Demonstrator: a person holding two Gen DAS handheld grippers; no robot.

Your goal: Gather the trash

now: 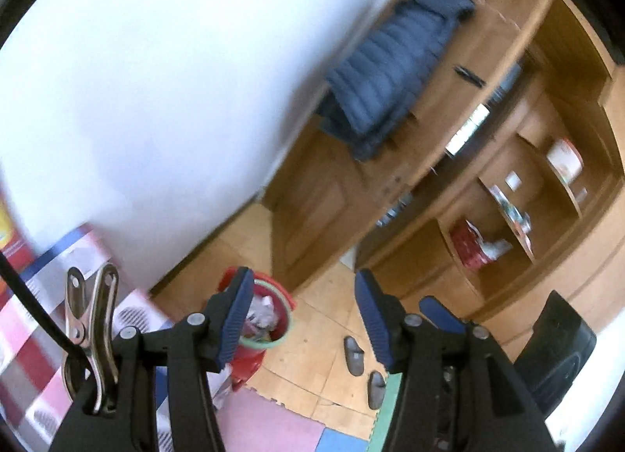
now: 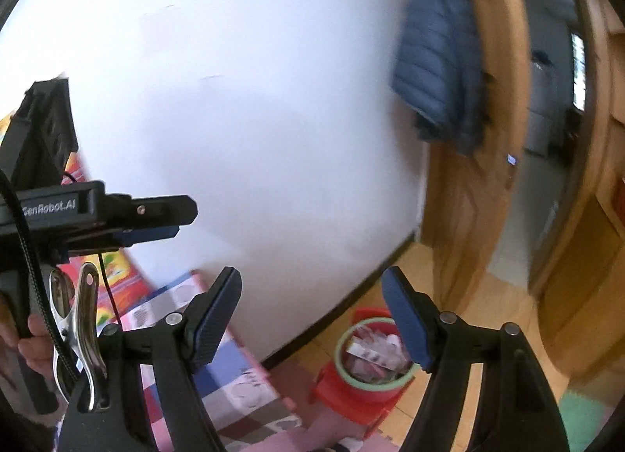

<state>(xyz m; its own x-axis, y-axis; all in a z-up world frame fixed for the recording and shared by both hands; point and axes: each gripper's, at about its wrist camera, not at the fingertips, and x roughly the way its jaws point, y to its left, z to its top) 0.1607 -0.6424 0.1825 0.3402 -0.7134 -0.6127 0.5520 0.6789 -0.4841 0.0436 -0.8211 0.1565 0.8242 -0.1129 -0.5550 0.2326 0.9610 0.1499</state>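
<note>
Both grippers fill the foreground, and I see air between each pair of blue pads. On my left gripper the jaws stand apart with nothing between them; one pad covers part of the bin behind it. My right gripper gapes wider, also empty, and its right pad cuts across the bin's rim. That red bin sits on the wood floor near the white wall, well beyond both grippers, full of crumpled trash I cannot sort piece by piece. Everything is smeared by blur. Behind, a blue jacket hangs on a wooden door; the shelf items are too soft to name. Two slippers lie on the floor beside foam mats. From the right wrist I catch the left gripper side-on, with only part of a hand on its grip.
</note>
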